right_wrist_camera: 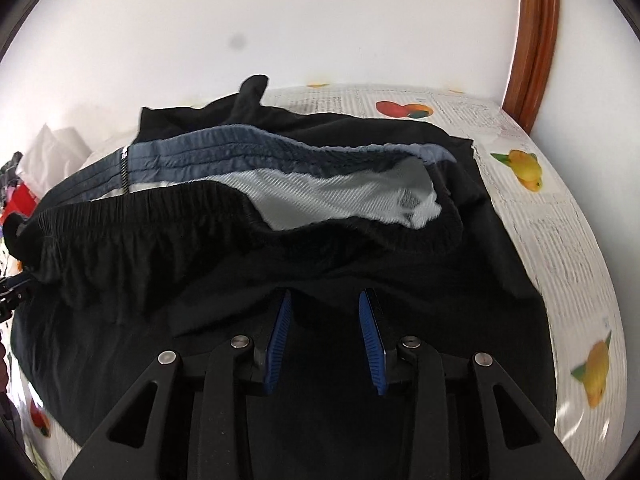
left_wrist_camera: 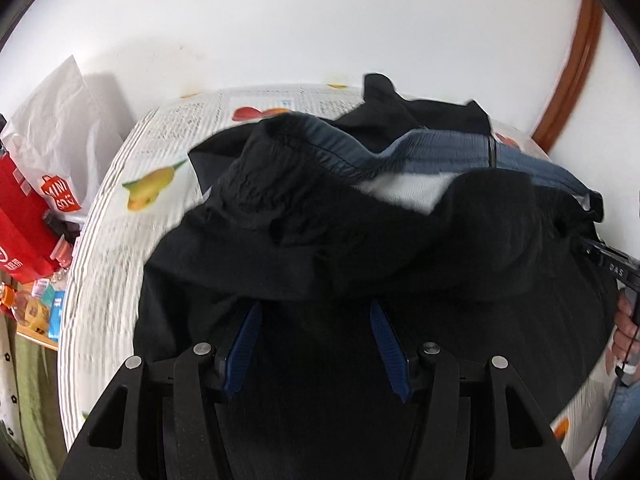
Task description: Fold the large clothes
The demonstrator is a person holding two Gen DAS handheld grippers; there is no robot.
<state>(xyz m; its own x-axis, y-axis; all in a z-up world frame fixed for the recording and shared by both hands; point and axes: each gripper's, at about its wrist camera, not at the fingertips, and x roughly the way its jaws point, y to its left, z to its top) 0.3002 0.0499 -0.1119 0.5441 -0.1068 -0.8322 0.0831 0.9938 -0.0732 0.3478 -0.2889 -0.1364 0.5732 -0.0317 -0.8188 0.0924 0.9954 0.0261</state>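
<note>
A large black garment (left_wrist_camera: 360,240) with a gathered elastic waistband lies crumpled on a table spread with a fruit-and-newsprint cloth (left_wrist_camera: 120,220). The waist gapes, showing a grey-blue inner band (right_wrist_camera: 240,148) and white lining (right_wrist_camera: 320,196). My left gripper (left_wrist_camera: 316,308) hovers low over the near black fabric, blue pads apart; a fold of cloth covers their tips and nothing is pinched. My right gripper (right_wrist_camera: 326,296) stands the same way over the garment (right_wrist_camera: 200,240), its jaws narrower but apart. The other gripper shows at each view's edge (left_wrist_camera: 608,260) (right_wrist_camera: 12,284), close to the waistband's ends.
A white wall backs the table, with a brown wooden frame (right_wrist_camera: 536,40) at its right end. Left of the table a white plastic bag (left_wrist_camera: 56,128), a red bag (left_wrist_camera: 20,216) and small bottles and packets (left_wrist_camera: 36,308) crowd a shelf. A hand (left_wrist_camera: 624,328) grips the right tool.
</note>
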